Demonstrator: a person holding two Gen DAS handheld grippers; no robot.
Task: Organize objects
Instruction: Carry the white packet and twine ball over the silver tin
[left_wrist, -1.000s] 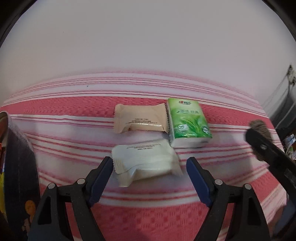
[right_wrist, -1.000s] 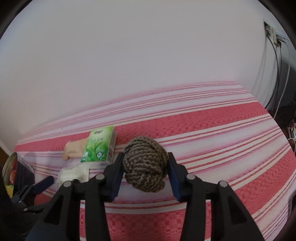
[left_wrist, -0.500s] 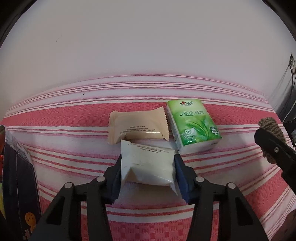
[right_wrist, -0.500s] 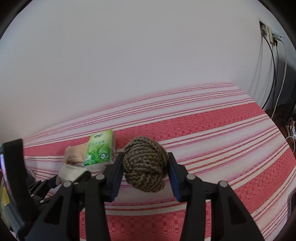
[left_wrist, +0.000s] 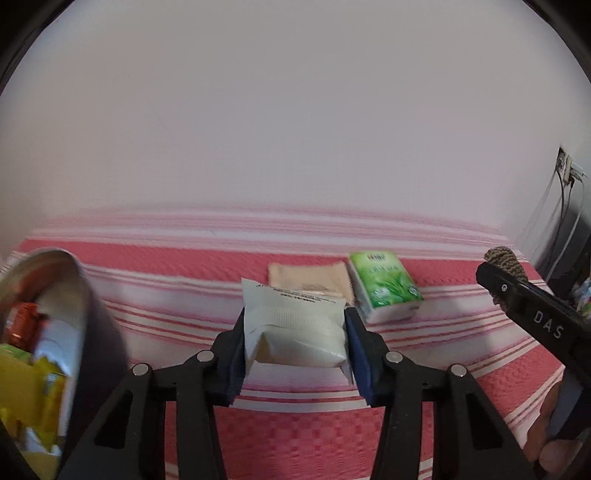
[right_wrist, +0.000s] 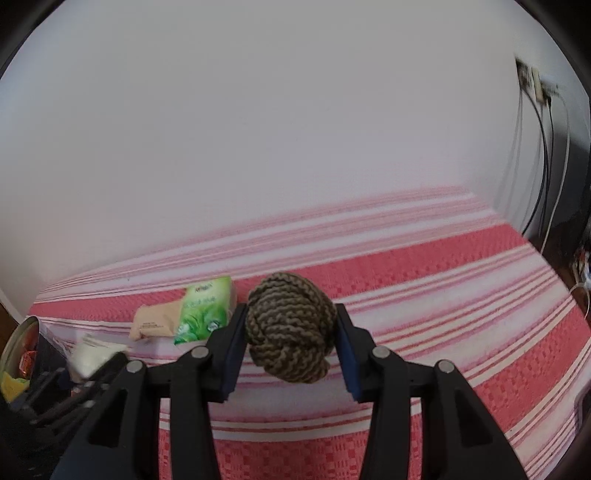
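Left hand-held gripper (left_wrist: 295, 347): closing on the white crinkled plastic packet (left_wrist: 295, 325) (lifted).
Right hand-held gripper (right_wrist: 290, 347): clamped the brown braided rope ball (right_wrist: 290, 326).
Round metal tin (left_wrist: 79, 291): lay left of the packet, nearer the left hand.

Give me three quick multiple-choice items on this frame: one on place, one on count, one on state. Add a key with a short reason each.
1. Where does the green tissue pack lie relative to the beige packet, seen from the left wrist camera?
A. on its left
B. on its right, side by side
C. on top of it

2. How many packs lie on the striped cloth, not held by a gripper?
A. two
B. three
C. four

3. What is the right gripper doing?
A. hanging open and empty
B. shut on the white packet
C. shut on the rope knot ball

Key:
1 B, the green pack sits just right of the beige one.
2 A, only the green and beige packs lie there; the white packet is between the left gripper's closing jaws.
3 C, both pads press the ball's sides.
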